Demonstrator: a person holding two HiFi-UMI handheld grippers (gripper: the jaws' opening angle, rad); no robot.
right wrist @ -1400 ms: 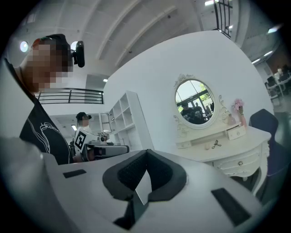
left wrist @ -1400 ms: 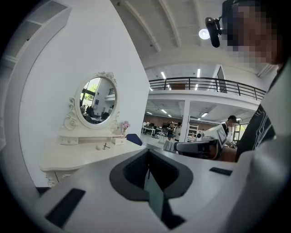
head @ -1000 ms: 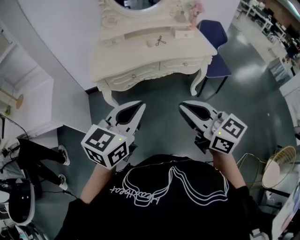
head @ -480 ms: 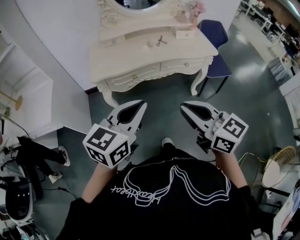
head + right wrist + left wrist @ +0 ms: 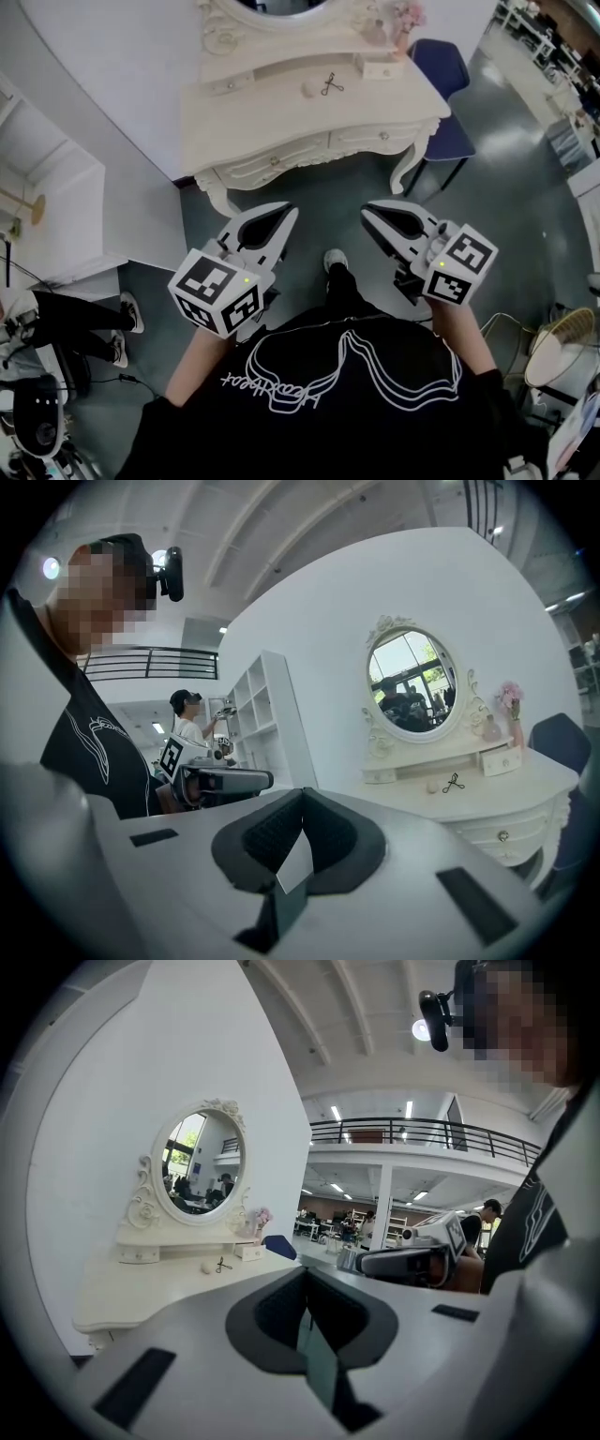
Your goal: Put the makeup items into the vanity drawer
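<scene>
Vanity table (image 5: 272,117) drawn nearer, drawers (image 5: 281,153) shut.
Left claw (image 5: 284,214) and right claw (image 5: 367,212) both pinched closed, empty: approach only.

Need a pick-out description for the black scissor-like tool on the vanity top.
Find the cream vanity with the oval mirror. On its top, in front of the mirror, lies the scissor-like tool beside a pale round item; it is the only black thing there.
</scene>
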